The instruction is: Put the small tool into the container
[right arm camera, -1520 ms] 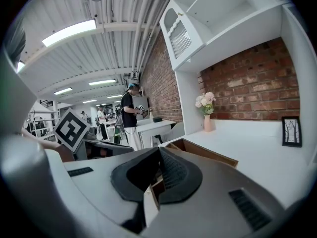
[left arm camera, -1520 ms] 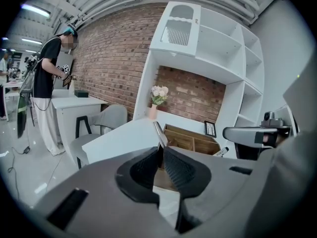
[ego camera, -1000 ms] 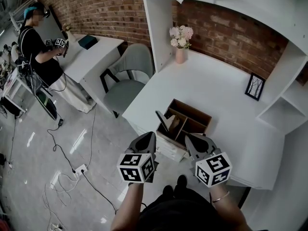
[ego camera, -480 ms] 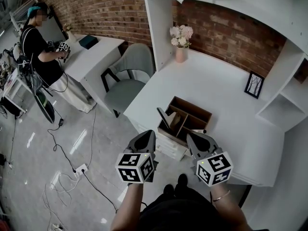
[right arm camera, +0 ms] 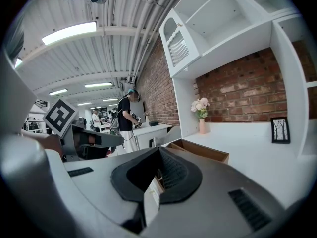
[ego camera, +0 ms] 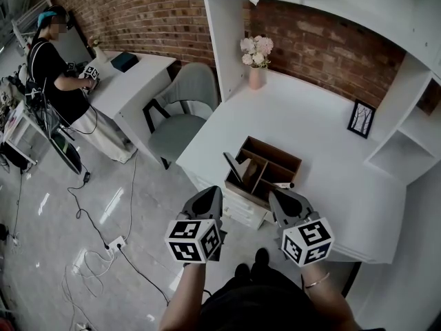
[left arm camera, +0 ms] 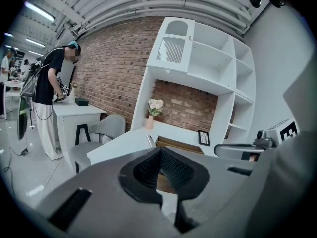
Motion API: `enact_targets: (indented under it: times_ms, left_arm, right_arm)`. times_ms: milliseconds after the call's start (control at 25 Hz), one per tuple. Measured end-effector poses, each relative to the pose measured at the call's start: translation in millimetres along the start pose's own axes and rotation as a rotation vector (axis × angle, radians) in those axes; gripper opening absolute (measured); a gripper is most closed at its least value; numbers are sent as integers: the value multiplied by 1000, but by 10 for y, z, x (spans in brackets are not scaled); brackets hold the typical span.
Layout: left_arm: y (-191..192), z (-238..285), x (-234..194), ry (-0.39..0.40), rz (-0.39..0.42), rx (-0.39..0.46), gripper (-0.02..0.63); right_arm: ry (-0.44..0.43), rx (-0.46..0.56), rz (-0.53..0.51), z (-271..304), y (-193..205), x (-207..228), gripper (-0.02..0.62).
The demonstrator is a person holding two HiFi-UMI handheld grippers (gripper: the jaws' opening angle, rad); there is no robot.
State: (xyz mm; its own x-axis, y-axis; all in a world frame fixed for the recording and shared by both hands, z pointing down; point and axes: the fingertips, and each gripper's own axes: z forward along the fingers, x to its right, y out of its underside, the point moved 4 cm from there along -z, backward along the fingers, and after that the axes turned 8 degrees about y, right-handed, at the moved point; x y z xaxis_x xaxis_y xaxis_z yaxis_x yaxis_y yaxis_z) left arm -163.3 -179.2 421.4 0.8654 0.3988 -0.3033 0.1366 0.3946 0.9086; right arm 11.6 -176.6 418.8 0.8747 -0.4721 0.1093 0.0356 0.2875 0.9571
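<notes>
Left gripper (ego camera: 209, 196) and right gripper (ego camera: 281, 197) hang just short of the surface (ego camera: 303, 126) edge, fingers clenched on nothing. The container (ego camera: 277, 159) sits near that edge. The tool (ego camera: 231, 165) leans tilted in its left end.

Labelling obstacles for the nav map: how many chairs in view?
1. A grey chair stands between the near white desk and the far desk where a person works. More may sit out of frame.
</notes>
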Motion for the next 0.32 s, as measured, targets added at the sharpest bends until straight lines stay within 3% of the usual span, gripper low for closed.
enact_targets:
  times_ms: [320]
  left_arm:
    - [49,-61,29,-11,-5,-3,9]
  right_arm:
    - [-11,-3,1,-42,35,-44,5]
